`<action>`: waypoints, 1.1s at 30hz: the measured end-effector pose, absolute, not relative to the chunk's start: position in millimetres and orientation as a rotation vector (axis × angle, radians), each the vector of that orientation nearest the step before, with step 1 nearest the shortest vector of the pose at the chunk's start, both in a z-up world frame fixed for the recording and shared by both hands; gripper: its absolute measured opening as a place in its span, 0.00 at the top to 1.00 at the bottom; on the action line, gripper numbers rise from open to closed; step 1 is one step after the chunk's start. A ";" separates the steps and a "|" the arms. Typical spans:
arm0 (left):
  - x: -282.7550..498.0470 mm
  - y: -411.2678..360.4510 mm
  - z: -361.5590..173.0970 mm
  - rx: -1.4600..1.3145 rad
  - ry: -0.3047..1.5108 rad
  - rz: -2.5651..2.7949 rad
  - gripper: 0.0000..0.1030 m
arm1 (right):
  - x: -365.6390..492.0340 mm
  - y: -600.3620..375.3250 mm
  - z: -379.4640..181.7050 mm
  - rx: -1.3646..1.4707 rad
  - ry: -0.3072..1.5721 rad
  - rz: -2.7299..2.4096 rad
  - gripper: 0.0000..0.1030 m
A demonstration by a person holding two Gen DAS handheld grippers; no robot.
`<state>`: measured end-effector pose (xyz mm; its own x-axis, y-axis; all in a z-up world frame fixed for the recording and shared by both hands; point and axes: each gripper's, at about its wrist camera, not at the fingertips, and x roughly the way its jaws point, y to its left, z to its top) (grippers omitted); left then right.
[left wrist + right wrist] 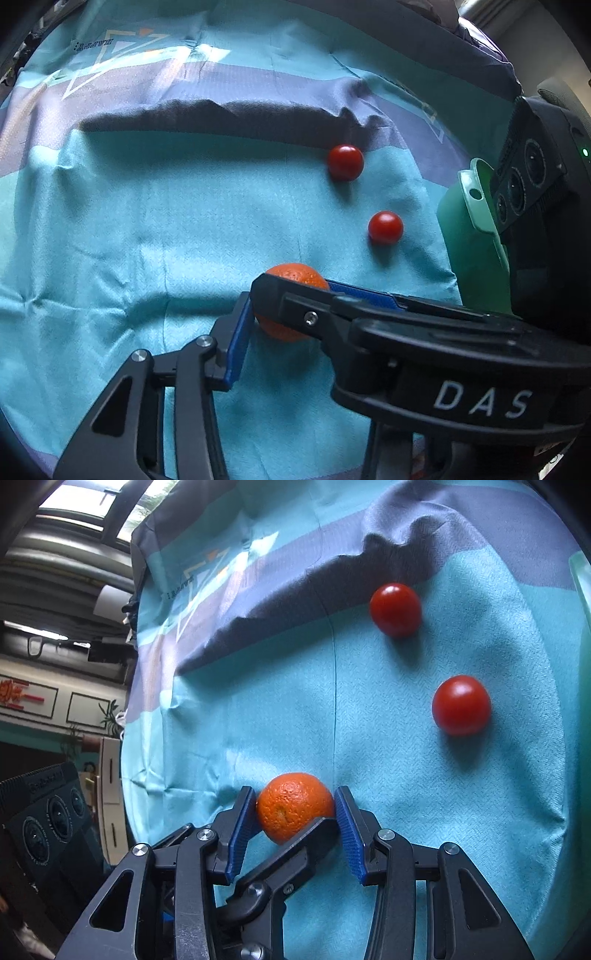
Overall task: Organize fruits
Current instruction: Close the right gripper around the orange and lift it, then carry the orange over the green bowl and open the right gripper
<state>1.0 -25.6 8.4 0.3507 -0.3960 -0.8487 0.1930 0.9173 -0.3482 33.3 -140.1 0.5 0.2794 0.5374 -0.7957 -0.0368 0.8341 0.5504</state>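
A small orange (291, 805) sits low over the turquoise cloth (369, 738), and both grippers have hold of it. My right gripper (295, 801) is shut on the orange, one blue pad pressed to each side. My left gripper (288, 314) is also shut on the orange (295, 273): its left pad (238, 339) touches the fruit's left side. Its other finger (295, 849) lies against the near side in the right wrist view. A right-gripper finger (295, 299) crosses over the orange in the left wrist view. Two red tomatoes (345, 162) (385, 227) lie loose beyond it.
A light green container (465, 236) stands at the cloth's right edge, next to the right gripper's housing (528, 184). A dark fold (221, 118) runs across the cloth behind the tomatoes. The left gripper's housing (48, 823) is off the cloth's left edge.
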 end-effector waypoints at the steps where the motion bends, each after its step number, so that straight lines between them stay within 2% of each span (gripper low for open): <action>1: 0.1 -26.5 9.5 -0.189 1.145 -0.380 0.59 | 33.2 -140.1 1.0 0.474 1.235 0.407 0.54; 9: -20.6 -35.6 51.6 -0.133 0.982 -0.388 0.60 | 14.9 -144.6 39.2 0.437 1.109 0.428 0.54; 18: -37.8 -87.3 106.9 0.004 0.810 -0.438 0.60 | -14.6 -191.9 93.1 0.469 0.904 0.432 0.54; 25: -40.7 -141.8 120.1 0.078 0.768 -0.569 0.60 | -36.4 -241.8 110.2 0.514 0.804 0.336 0.54; 33: -30.7 -206.7 110.1 0.138 0.802 -0.705 0.60 | -46.3 -306.3 100.7 0.608 0.776 0.191 0.54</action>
